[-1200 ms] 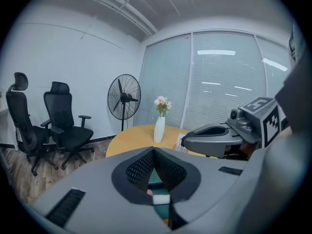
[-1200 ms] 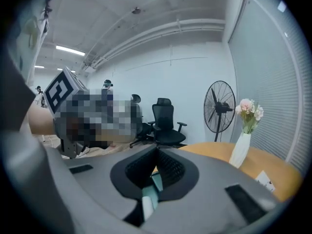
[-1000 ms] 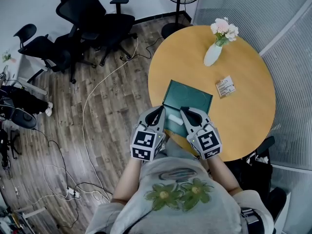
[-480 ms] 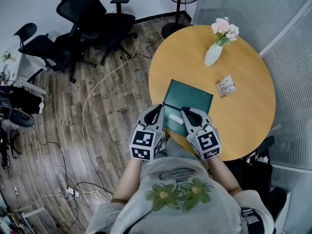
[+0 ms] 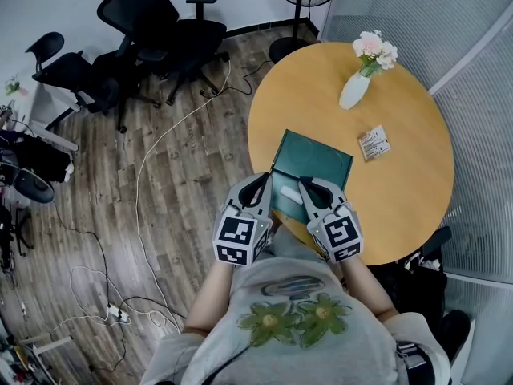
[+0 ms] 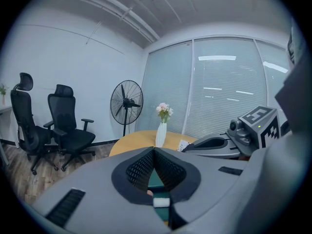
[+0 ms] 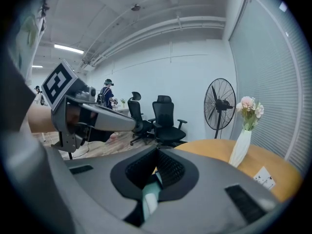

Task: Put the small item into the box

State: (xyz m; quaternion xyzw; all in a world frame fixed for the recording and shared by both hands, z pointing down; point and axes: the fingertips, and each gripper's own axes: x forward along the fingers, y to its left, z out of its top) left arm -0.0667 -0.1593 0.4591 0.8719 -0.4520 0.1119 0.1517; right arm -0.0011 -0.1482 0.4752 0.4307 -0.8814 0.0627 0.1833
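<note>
Both shut: left hand-held gripper (image 5: 264,180) | right hand-held gripper (image 5: 304,182) | small item (image 5: 287,197) between them, in box (image 5: 322,154)

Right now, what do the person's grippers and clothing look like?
Both the left gripper and right gripper are grey plastic, with black meshed pads inside the jaws and cubes of black-and-white square markers. The person wears a grey flower-printed T-shirt.

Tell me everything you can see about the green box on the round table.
The box is a flat, dark green rectangle with a thin paler rim, lying askew on the round wooden table near the person's edge. The left gripper and right gripper cover its near end, with a small white item between them; whether these touch the box cannot be told.
</note>
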